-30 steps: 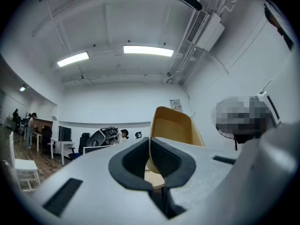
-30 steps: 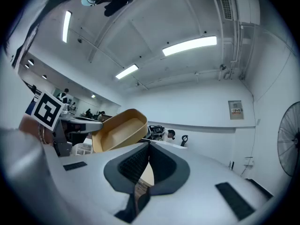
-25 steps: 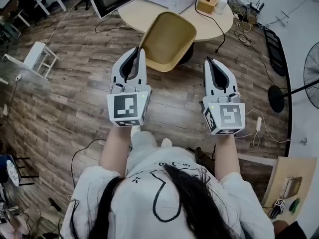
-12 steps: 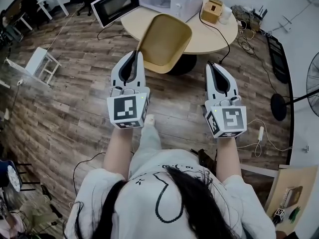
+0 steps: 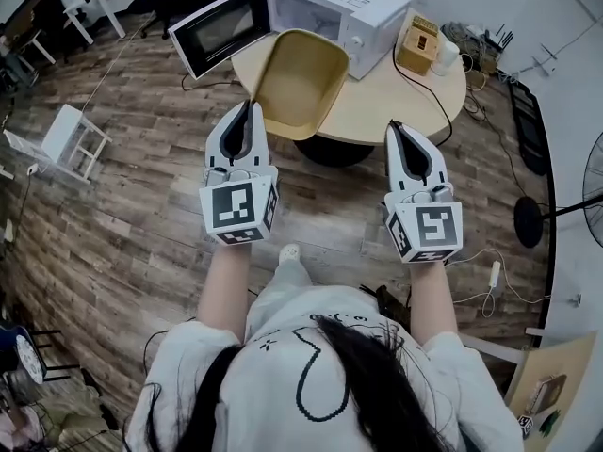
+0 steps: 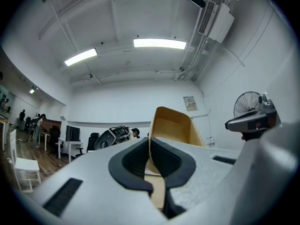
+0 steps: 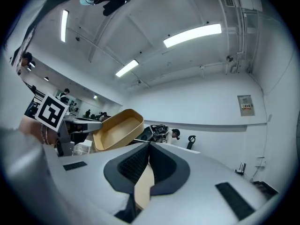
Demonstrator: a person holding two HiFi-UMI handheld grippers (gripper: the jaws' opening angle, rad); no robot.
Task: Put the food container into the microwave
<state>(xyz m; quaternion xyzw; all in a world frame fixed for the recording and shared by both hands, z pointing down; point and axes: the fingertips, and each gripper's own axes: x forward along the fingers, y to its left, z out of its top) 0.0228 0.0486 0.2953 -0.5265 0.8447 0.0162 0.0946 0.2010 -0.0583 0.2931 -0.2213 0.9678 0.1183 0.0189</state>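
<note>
1. Here the left gripper (image 5: pixel 248 111) has its 2 jaws pinched on the rim of the tan food container (image 5: pixel 297 81), at the container's lower left corner.
2. In the left gripper view the thin rim runs up between the 2 dark pads, which press on it from both sides.
3. The food container is held in the air, tilted so that its empty inside faces the head camera.
4. From the head view it lies over the near edge of the round table (image 5: pixel 415 102), just in front of the microwave (image 5: pixel 353 3).
5. The microwave stands on that table with its door (image 5: pixel 219 28) swung open to the left.
6. The right gripper (image 5: pixel 394 126) is well apart from the container, level with the left one, over the table's near edge.
7. Its 2 jaws are pressed together at the tips and grip nothing.
8. A small tan box (image 5: pixel 420 42) sits on the table to the right of the microwave.
9. A white stool (image 5: pixel 62 137) stands on the wooden floor (image 5: pixel 122 215) at the left.
</note>
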